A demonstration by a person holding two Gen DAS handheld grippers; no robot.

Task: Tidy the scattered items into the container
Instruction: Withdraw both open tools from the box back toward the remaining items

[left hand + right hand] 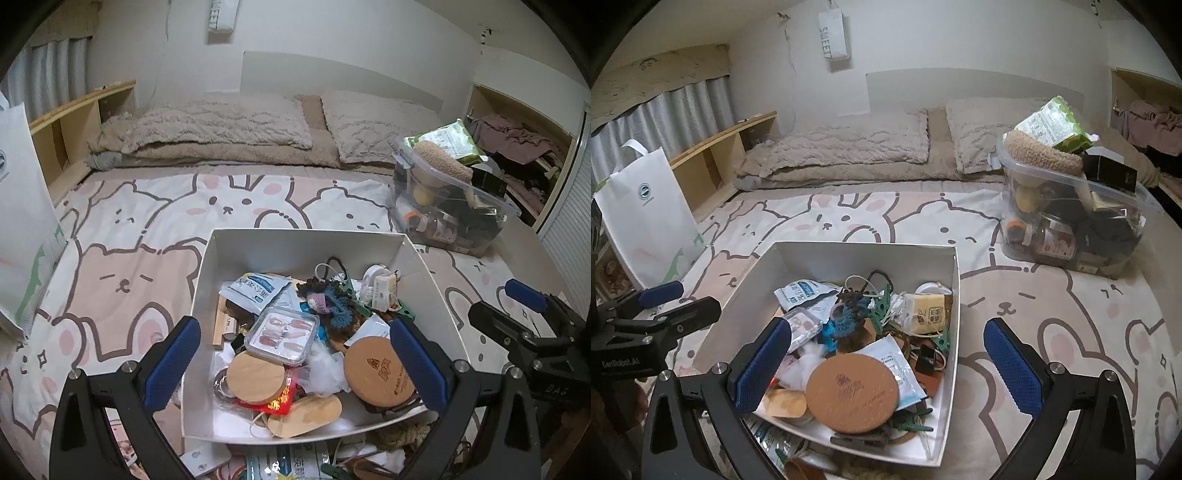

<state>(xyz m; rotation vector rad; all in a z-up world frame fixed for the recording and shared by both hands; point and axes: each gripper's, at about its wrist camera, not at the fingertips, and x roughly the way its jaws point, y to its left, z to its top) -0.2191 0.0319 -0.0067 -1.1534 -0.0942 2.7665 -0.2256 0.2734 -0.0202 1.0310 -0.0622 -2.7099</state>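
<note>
White box [280, 247] on bed, nearly full | left gripper [295, 363] and right gripper [888, 363] — fingers apart, empty | next: grab leftover packet [288, 461] before box.

Cartoon-print bed [147, 229], white box [424, 266], clear bin [491, 221], 2 pillows [221, 125]
</note>
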